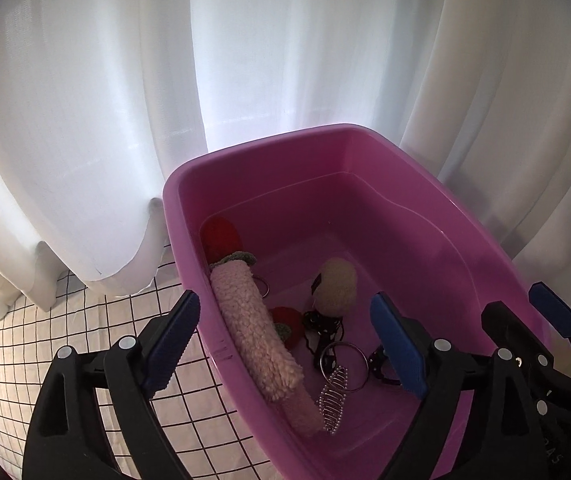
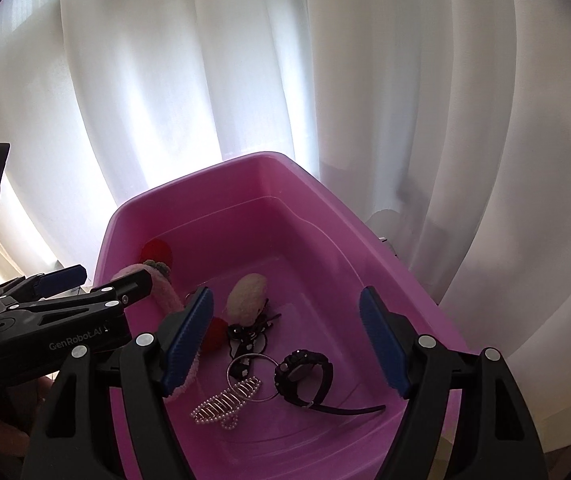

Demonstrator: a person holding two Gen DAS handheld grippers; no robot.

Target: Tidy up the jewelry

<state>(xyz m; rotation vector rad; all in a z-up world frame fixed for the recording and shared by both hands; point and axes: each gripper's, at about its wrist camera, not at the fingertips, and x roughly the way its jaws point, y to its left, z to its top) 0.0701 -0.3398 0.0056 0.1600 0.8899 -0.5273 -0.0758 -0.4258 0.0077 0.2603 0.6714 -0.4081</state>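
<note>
A pink plastic tub (image 1: 425, 216) (image 2: 325, 216) holds the jewelry. Inside lie a fuzzy pink band (image 1: 257, 332), a cream pompom (image 1: 335, 286) (image 2: 247, 294), red crocheted pieces (image 1: 221, 236) (image 2: 157, 254), a silver ring (image 1: 345, 366) (image 2: 251, 378), a pearl hair clip (image 1: 333, 400) (image 2: 225, 402) and a black watch (image 2: 305, 372). My left gripper (image 1: 285, 344) is open and empty, straddling the tub's left wall. My right gripper (image 2: 285, 344) is open and empty above the tub's inside. The left gripper also shows in the right wrist view (image 2: 57, 304).
White curtains (image 1: 245, 60) (image 2: 325, 80) hang right behind the tub. A white cloth with a black grid (image 1: 65, 320) covers the surface left of the tub.
</note>
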